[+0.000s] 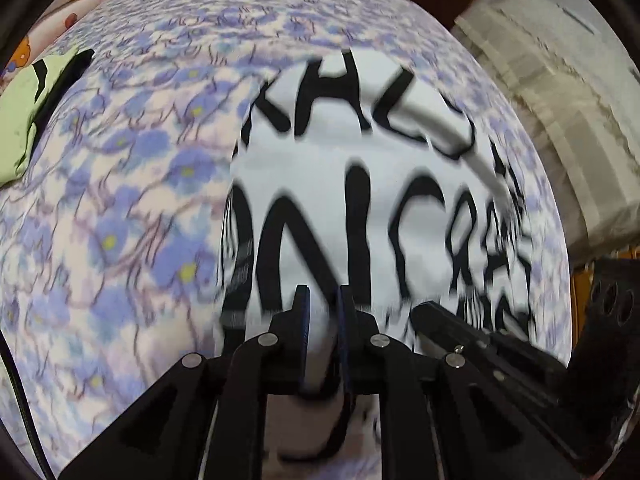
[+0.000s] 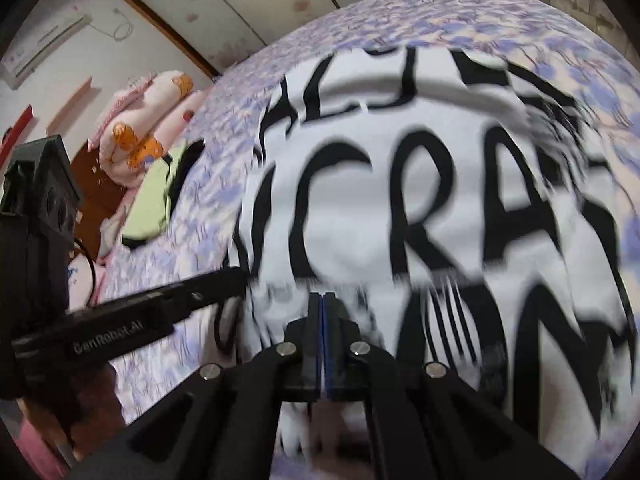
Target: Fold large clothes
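A white T-shirt with big black letters (image 1: 360, 184) lies on a bed with a blue flower sheet (image 1: 120, 200); it also shows in the right wrist view (image 2: 400, 184). My left gripper (image 1: 323, 300) is at the shirt's near edge, its jaws a narrow gap apart with white cloth between them. My right gripper (image 2: 322, 300) has its jaws pressed together at the shirt's near edge; cloth bunches around the tips. Each gripper shows in the other's view: the right gripper in the left wrist view (image 1: 480, 340), the left gripper in the right wrist view (image 2: 140, 312). Both views are blurred.
A light green and black garment (image 1: 32, 112) lies at the bed's far left, also in the right wrist view (image 2: 156, 196). Pink bedding with orange prints (image 2: 148, 124) is piled by the wall. An air conditioner (image 2: 44, 40) hangs on the wall. Beige drapery (image 1: 560, 100) is at the right.
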`<state>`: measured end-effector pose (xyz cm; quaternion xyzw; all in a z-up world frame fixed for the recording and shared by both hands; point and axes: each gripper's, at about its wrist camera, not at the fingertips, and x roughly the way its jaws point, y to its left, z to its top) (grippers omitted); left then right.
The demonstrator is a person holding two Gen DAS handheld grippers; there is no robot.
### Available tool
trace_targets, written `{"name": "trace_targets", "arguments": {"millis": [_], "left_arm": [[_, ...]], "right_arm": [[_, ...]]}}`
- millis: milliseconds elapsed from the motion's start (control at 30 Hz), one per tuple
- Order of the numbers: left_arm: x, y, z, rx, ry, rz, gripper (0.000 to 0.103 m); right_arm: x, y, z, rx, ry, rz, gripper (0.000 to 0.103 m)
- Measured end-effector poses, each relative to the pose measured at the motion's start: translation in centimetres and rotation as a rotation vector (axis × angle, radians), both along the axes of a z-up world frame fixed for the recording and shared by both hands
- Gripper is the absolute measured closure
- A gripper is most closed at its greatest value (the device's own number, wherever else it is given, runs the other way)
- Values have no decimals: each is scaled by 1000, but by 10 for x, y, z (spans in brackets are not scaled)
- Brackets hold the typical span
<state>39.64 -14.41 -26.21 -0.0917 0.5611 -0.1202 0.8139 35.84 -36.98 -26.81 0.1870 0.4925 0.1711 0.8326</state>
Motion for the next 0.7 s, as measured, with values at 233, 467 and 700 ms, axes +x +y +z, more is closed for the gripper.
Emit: {"name": "trace_targets", "arguments": {"millis": [233, 467, 700], "left_arm": [[72, -6, -13, -69, -22, 46, 91], [124, -24, -25, -52, -81, 37, 90], [153, -37, -42, -38, -105, 55, 90]], "right_arm": [[65, -8, -2, 46, -43, -70, 103], [114, -26, -6, 19, -110, -128, 103], [133, -54, -23, 46, -105, -207, 103]]}}
